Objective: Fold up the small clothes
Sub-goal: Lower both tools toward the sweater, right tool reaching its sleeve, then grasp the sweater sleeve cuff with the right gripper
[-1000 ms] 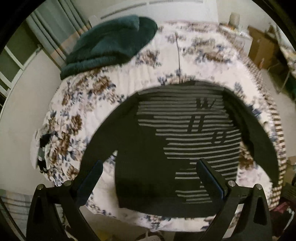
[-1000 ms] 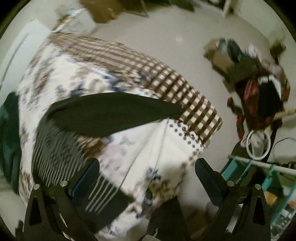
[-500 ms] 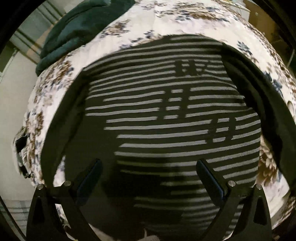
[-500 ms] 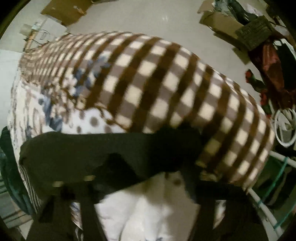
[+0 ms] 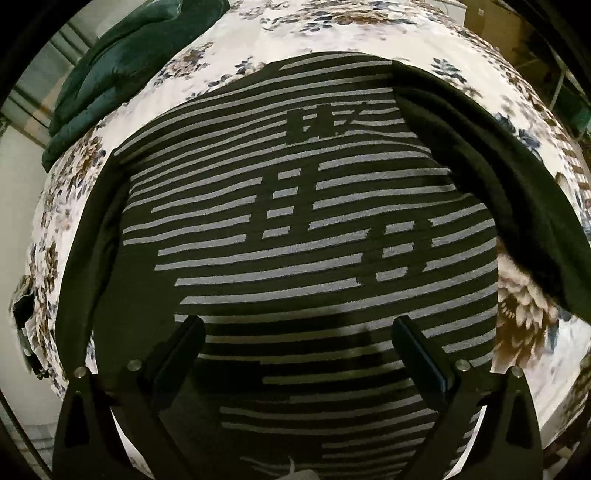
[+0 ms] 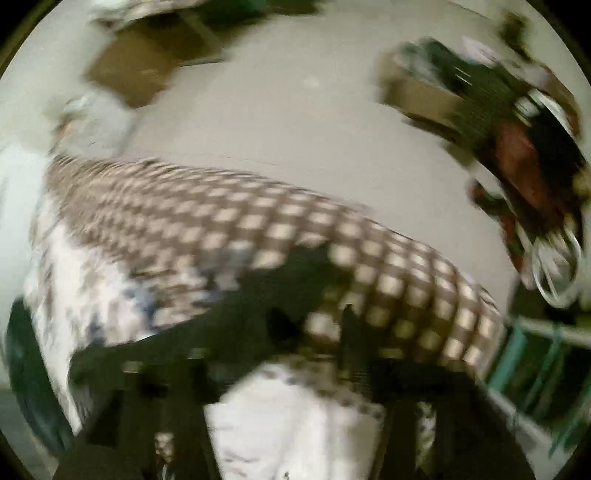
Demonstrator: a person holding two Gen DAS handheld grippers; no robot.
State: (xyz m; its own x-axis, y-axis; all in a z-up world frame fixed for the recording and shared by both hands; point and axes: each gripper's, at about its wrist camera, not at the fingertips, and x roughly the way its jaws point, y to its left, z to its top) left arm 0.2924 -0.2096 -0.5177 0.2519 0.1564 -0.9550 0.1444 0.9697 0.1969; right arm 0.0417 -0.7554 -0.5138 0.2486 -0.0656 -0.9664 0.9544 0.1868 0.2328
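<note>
Lying flat on a floral bedspread [image 5: 524, 321], black sweater [image 5: 295, 236] with grey stripes, sleeves spread to both sides, left gripper [image 5: 298, 334] poised over its lower body, jaws apart and empty, right gripper [image 6: 273, 332] blurred, jaws just reopening around the dark sleeve end [image 6: 288, 280], grip unclear, green blanket [image 5: 122, 62] beyond.

Left tongs [image 5: 297, 338]: black angular arms, silver screws, dark pads.

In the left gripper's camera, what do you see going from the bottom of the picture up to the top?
Left gripper → striped sweater → flowery bedspread → green blanket at the top left.
</note>
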